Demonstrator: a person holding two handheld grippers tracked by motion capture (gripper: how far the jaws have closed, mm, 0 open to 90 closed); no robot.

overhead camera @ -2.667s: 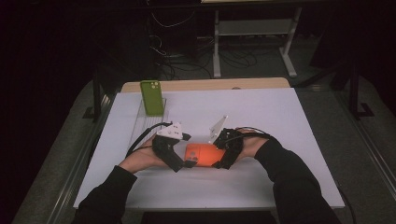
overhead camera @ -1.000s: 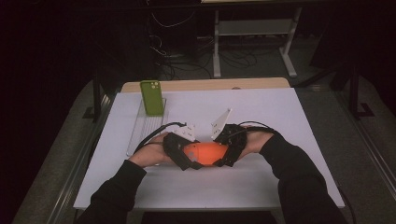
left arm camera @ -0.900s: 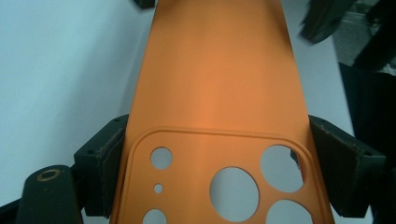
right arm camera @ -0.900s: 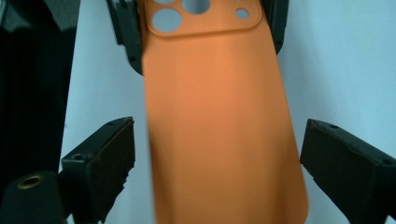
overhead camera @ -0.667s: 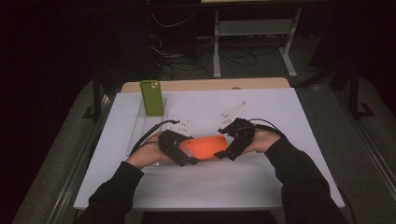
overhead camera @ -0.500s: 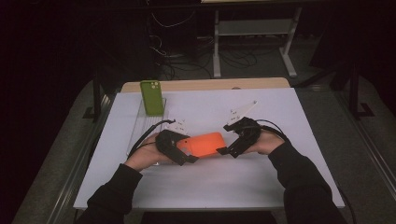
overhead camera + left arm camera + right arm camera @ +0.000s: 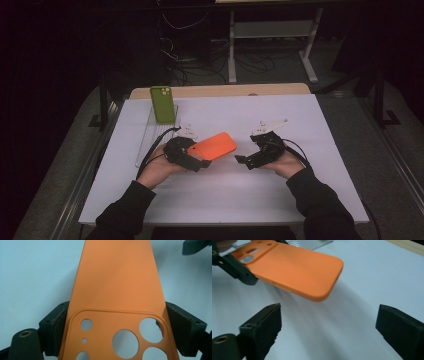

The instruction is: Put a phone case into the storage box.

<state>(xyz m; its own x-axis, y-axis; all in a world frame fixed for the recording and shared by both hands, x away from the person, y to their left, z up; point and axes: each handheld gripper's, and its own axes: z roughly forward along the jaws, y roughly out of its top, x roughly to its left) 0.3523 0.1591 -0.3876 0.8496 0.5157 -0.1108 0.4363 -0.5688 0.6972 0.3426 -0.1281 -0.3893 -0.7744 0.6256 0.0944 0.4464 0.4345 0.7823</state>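
Orange phone case (image 7: 117, 290) sits clamped between the two pads of the left gripper (image 7: 192, 155), gripped at its camera-hole end, just left of centre in the high view. From there the case juts up and to the right, lifted off the white table (image 7: 300, 200), its free rounded end pointing toward the right gripper (image 7: 245, 160). That gripper holds nothing: its jaws stand wide apart and empty, close beside the case's free end but not touching it. Farther off, in the upper left, a green phone (image 7: 163, 104) stands upright on a clear stand (image 7: 150, 137).
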